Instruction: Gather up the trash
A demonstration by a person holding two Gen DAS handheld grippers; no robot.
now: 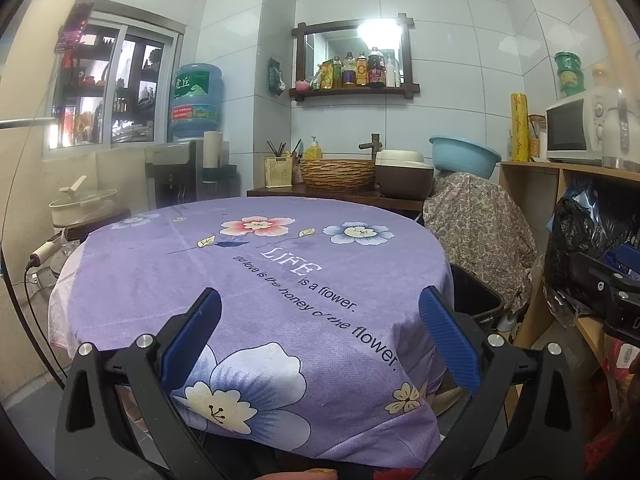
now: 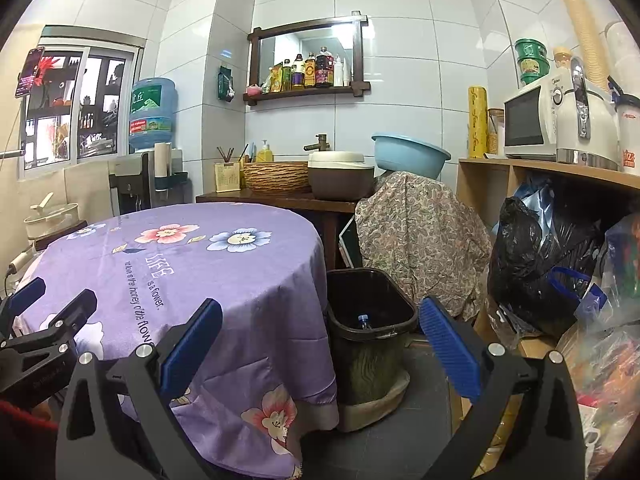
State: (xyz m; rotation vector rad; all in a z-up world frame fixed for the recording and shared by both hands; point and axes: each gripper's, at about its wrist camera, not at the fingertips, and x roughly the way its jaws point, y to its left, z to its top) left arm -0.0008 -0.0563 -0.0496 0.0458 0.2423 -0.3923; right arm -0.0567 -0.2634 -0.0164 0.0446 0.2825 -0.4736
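Purple tablecloth (image 2: 224,264) beside dark bin (image 2: 372,316)

I see a small home kitchen: white wall tiles, a shelf of sauce bottles (image 1: 362,69), a microwave (image 1: 576,130), a water dispenser (image 1: 176,176), a pot (image 1: 82,204), and a table (image 1: 256,280) with flowered cloth.

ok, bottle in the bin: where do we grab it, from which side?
Take the bottle by its neck just under the blue cap, coming straight down from above. Only the cap end shows, pointing up inside the dark bin, whose walls block any side approach. The right gripper, fingers open, looks nearest.
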